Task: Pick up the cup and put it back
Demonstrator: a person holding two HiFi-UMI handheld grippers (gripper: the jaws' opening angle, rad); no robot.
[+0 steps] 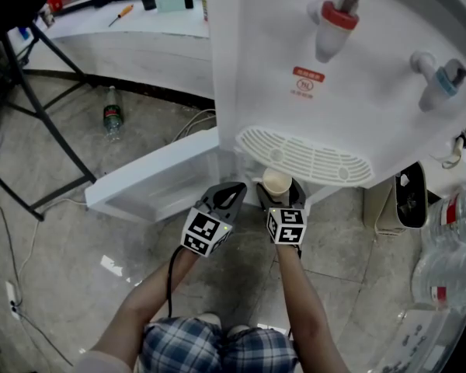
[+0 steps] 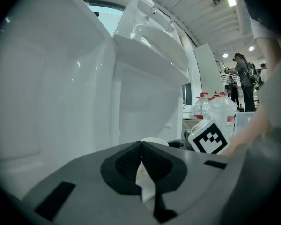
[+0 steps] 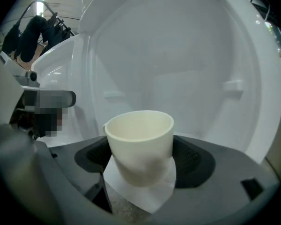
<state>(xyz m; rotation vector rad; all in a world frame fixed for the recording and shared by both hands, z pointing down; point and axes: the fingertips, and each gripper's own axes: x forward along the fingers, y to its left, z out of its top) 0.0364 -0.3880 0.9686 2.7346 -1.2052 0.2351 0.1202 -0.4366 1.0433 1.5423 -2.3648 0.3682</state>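
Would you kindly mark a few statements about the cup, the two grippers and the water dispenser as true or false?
1. The cream paper cup sits between the right gripper's jaws. True.
2. The left gripper's jaws stand wide apart. False: they are together, with nothing between them.
3. The white water dispenser has two blue taps. False: it has one red tap and one blue tap.
4. A plastic bottle lies on the floor. True.
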